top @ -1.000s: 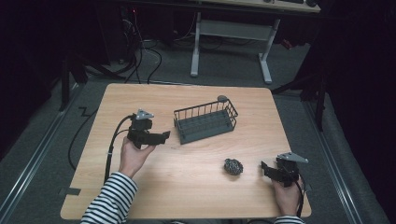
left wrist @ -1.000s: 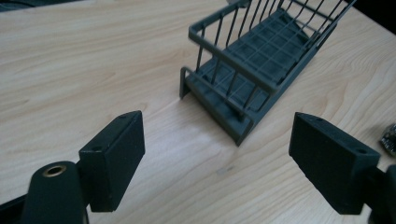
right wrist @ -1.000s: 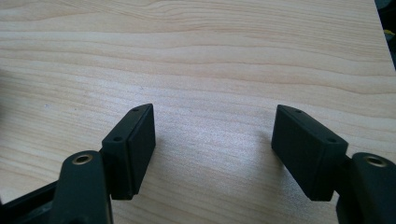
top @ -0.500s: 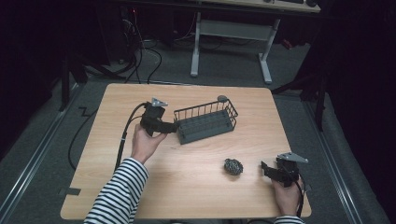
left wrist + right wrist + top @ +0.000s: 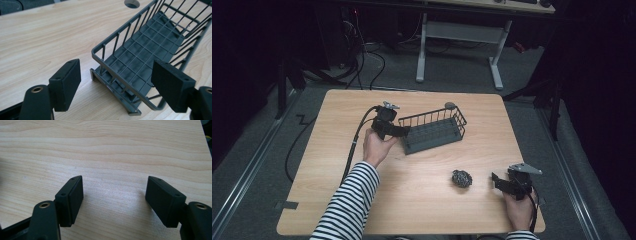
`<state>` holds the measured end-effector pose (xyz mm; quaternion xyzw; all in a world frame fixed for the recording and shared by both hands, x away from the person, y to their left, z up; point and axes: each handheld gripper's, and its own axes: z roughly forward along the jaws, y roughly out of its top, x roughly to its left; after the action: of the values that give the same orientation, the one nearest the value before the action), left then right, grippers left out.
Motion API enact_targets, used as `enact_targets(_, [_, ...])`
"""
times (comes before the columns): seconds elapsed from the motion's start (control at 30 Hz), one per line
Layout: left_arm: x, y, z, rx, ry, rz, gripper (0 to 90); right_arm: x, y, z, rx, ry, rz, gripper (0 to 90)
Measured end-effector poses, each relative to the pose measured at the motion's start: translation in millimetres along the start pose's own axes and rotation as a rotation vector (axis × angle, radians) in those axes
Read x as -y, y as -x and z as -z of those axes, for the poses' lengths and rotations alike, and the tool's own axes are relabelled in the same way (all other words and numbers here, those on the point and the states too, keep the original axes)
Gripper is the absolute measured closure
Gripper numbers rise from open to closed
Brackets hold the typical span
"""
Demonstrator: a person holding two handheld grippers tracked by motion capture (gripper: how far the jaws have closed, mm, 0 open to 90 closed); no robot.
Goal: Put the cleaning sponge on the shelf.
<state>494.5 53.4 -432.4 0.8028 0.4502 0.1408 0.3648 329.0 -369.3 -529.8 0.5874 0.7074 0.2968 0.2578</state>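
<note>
Your left tool (image 5: 399, 131) sits at the near left end of the wire basket (image 5: 434, 131), its jaws spread wide; in the left gripper view the basket's corner (image 5: 140, 67) lies between them, touching neither. The basket rests mid-worktop (image 5: 422, 200), angled. Your right tool (image 5: 501, 182) rests at the near right corner, jaws spread over bare wood (image 5: 112, 195). A dark crumpled ball (image 5: 461, 178) lies just left of it, apart from the basket.

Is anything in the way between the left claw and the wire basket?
No. The left gripper is open right at the end of the wire basket, its jaws on either side of the near corner, with just bare table around.
</note>
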Motion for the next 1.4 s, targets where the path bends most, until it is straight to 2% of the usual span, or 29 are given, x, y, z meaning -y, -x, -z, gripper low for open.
enact_targets(0.27, [2.8,4.3,-12.4,0.008,-0.036,-0.007,32.0,0.0,-0.1,-0.2,0.001,0.002,0.002,30.6])
enact_targets(0.43, [3.8,6.0,-13.6,0.007,-0.044,-0.016,39.7,0.1,-0.2,-0.1,0.001,0.002,0.0,30.6])
enact_targets(0.53, [5.9,7.2,-13.6,0.002,-0.058,-0.041,44.2,0.1,-0.2,-0.1,0.0,0.002,-0.001,30.6])
enact_targets(0.7, [7.7,8.1,-12.0,0.008,-0.054,-0.031,46.5,0.1,-0.2,-0.1,0.0,0.002,-0.001,30.6])
enact_targets(1.0, [20.5,3.3,-1.0,0.019,-0.032,-0.01,48.5,0.0,-0.3,-0.2,0.001,0.002,-0.001,30.6])
enact_targets(1.4, [47.1,0.8,22.9,0.027,-0.004,0.007,48.1,0.0,-0.2,-0.2,0.001,0.003,0.002,30.6])
